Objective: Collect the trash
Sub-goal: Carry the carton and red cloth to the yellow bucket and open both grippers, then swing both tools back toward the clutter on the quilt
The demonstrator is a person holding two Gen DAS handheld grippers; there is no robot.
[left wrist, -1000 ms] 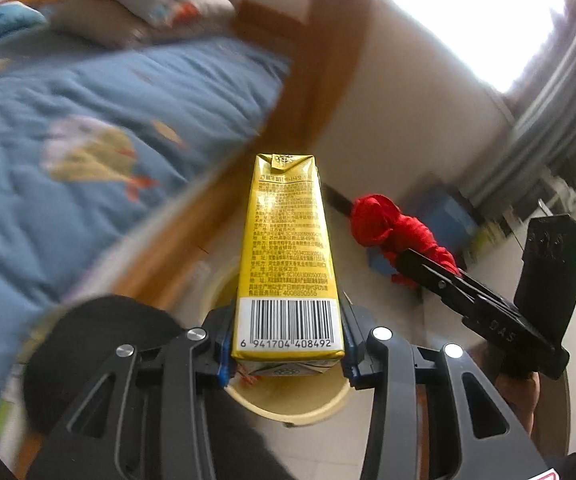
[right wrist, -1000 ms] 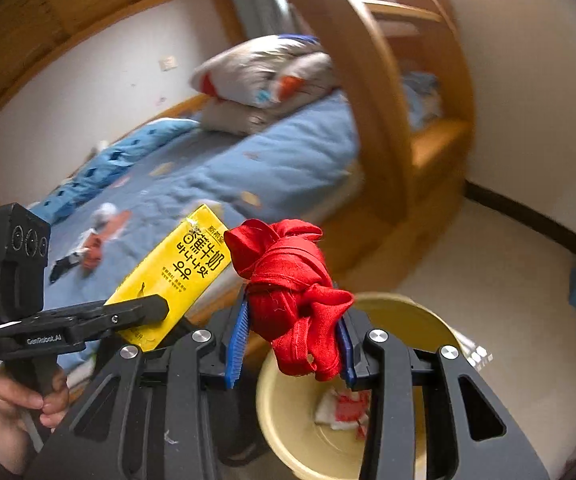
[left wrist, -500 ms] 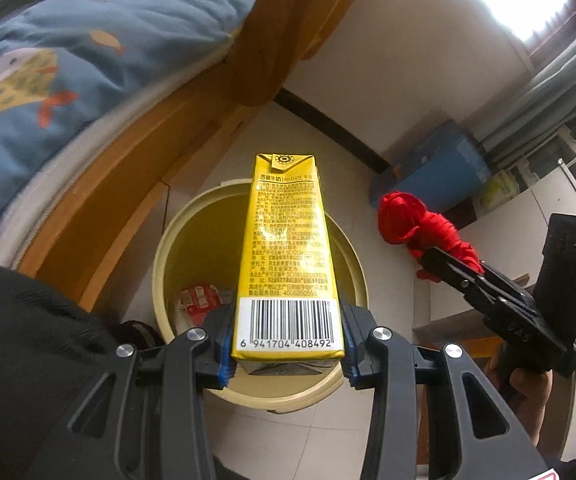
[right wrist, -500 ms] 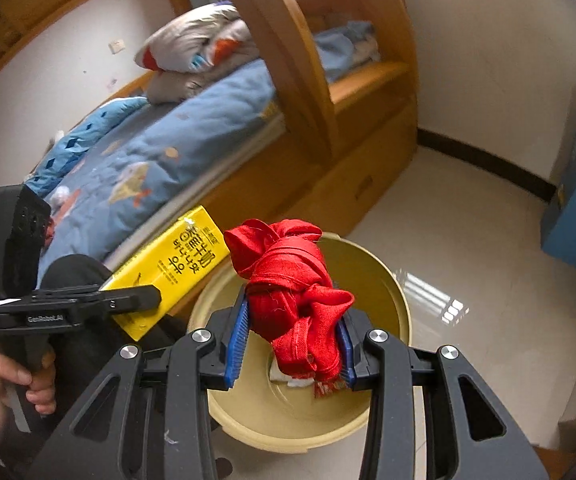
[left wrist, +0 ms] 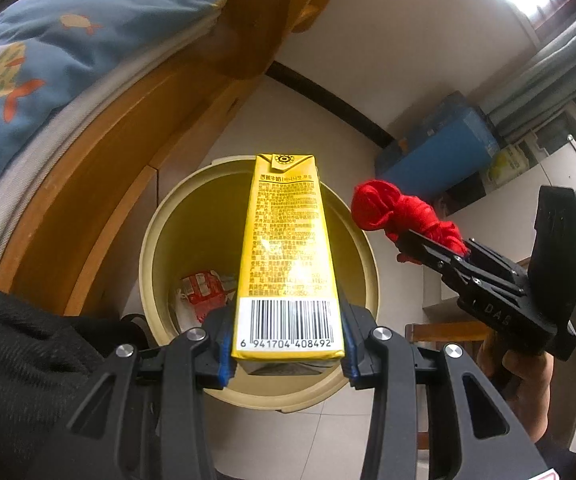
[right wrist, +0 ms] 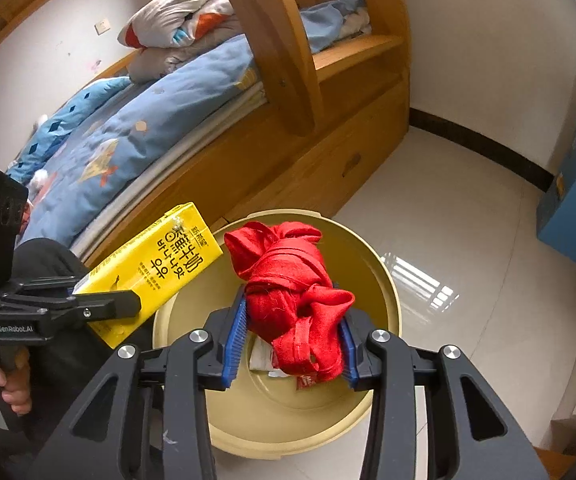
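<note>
Pale tiled floor [right wrist: 467, 208] carries round beige bin [right wrist: 387, 280], just beside wooden bed frame [right wrist: 307, 168]. Blue box [right wrist: 575, 184] stands on floor by wall. Bed carries blue quilt [right wrist: 148, 132], folded bedding [right wrist: 180, 32] on it.

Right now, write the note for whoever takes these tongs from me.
Left tongs: shut on the yellow milk carton, held over the open yellow bin.
Right tongs: shut on the knotted red cloth, also over the bin's mouth.
Bin stands on the tiled floor beside the wooden bed frame; a red-and-white wrapper already lies at its bottom.
Done: both pieces picked up and carried to the bin.
Left: open each pair of tongs so carton and cloth drop in. Other trash in the room cannot be told from here.
</note>
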